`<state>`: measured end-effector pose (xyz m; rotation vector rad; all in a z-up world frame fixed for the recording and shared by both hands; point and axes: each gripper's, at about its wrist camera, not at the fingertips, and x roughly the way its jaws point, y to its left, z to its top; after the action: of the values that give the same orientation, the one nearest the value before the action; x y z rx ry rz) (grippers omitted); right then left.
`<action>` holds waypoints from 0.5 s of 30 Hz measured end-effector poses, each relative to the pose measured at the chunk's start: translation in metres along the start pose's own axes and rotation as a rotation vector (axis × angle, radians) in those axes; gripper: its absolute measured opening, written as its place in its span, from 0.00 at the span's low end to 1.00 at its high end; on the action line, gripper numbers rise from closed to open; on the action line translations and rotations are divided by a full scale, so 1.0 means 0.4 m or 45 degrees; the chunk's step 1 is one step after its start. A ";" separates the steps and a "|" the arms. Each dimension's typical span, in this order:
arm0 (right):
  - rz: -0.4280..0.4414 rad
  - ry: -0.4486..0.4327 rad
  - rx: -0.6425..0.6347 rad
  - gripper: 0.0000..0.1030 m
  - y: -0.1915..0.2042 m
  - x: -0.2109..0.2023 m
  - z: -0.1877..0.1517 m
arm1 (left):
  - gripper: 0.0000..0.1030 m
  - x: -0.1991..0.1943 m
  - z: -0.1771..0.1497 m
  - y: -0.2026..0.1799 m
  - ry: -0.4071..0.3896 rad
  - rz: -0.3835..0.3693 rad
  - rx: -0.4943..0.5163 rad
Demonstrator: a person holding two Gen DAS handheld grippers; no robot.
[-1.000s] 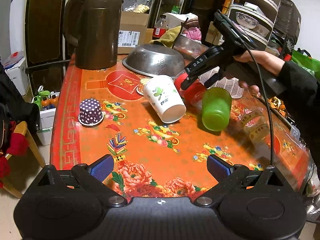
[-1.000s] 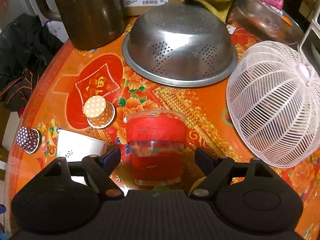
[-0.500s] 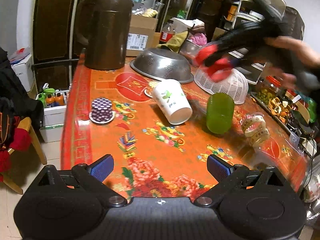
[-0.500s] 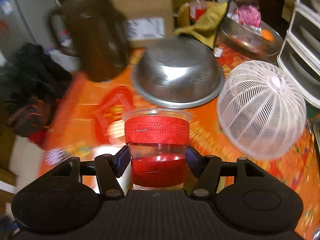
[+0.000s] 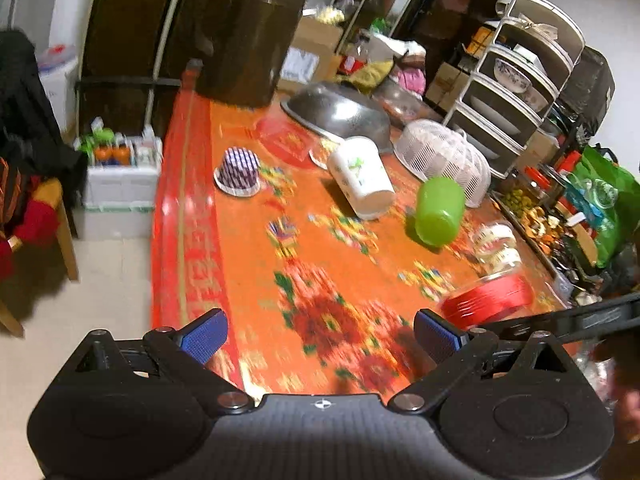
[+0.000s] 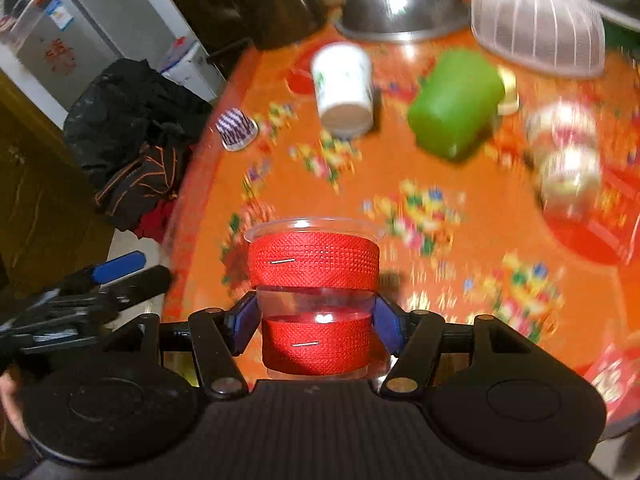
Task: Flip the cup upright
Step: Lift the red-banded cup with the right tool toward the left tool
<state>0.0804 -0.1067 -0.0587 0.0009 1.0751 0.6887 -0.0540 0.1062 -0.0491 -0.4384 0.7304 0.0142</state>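
Note:
My right gripper (image 6: 316, 328) is shut on a clear plastic cup with two red bands (image 6: 314, 276), held mouth away from the camera above the near edge of the orange table (image 6: 440, 280). In the left wrist view the cup (image 5: 488, 300) shows at the lower right, held by the right gripper's black fingers. My left gripper (image 5: 320, 338) is open and empty above the table's front edge; it also shows in the right wrist view (image 6: 116, 268). A white paper cup (image 5: 360, 178) and a green cup (image 5: 440, 210) lie on their sides mid-table.
A purple dotted cupcake liner (image 5: 238, 172) sits at the left. A steel colander (image 5: 340, 114) and a white mesh food cover (image 5: 440, 156) lie upside down at the back. A brown jug (image 5: 248, 40) stands at the far corner. A clear cup with printed bands (image 6: 568, 160) lies at right.
My right gripper closed on the red-banded cup, lifted it from mid-table and carried it toward the near right edge. The left gripper drew back and tilted; the view is blurred.

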 end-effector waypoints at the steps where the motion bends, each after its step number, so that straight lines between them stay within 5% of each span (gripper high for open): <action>1: -0.011 0.009 0.020 0.61 -0.004 0.011 -0.007 | 0.98 0.006 -0.003 -0.001 0.028 -0.017 -0.014; 15: 0.013 -0.031 0.011 0.71 -0.021 0.044 -0.069 | 0.96 0.091 0.011 -0.070 0.204 -0.131 -0.214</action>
<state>0.0676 -0.1132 -0.0893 0.0225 1.0550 0.6916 -0.0194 0.0774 -0.0592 -0.6425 0.8672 -0.0575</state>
